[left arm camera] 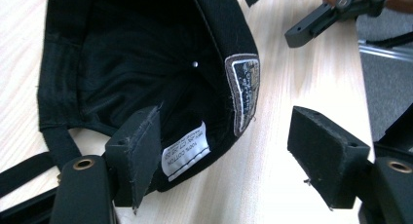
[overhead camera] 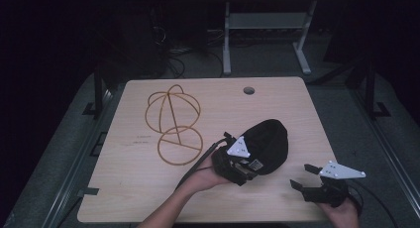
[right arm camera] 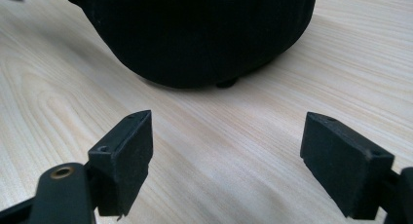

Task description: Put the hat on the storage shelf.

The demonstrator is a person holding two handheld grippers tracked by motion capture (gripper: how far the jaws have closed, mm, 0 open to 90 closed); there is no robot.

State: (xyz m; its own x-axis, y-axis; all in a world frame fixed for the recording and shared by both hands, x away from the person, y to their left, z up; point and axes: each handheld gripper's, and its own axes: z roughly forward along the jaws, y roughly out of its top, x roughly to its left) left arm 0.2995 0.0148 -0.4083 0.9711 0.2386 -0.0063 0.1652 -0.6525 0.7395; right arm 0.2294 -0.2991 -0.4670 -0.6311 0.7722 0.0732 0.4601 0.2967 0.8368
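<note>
A black cap (overhead camera: 270, 141) lies on the wooden table (overhead camera: 124, 188), right of centre. My left gripper (overhead camera: 246, 167) is at its near rim, held by a hand. In the left gripper view the cap (left arm camera: 131, 63) lies open side toward me, and my left gripper (left arm camera: 224, 156) straddles its rim. One pad (left arm camera: 139, 151) is inside the cap by a white care label (left arm camera: 187, 156), the other (left arm camera: 324, 158) is outside over the table, and neither presses on the fabric. My right gripper (overhead camera: 302, 176) stands open near the front right, with the cap (right arm camera: 204, 34) just ahead of my right gripper (right arm camera: 226, 160).
A golden wire frame (overhead camera: 173, 121) of hoops lies on the table's left half. A round cable hole (overhead camera: 248, 90) sits near the far edge. Desk legs and cables stand on the floor beyond the table. Bare wood lies at the front left.
</note>
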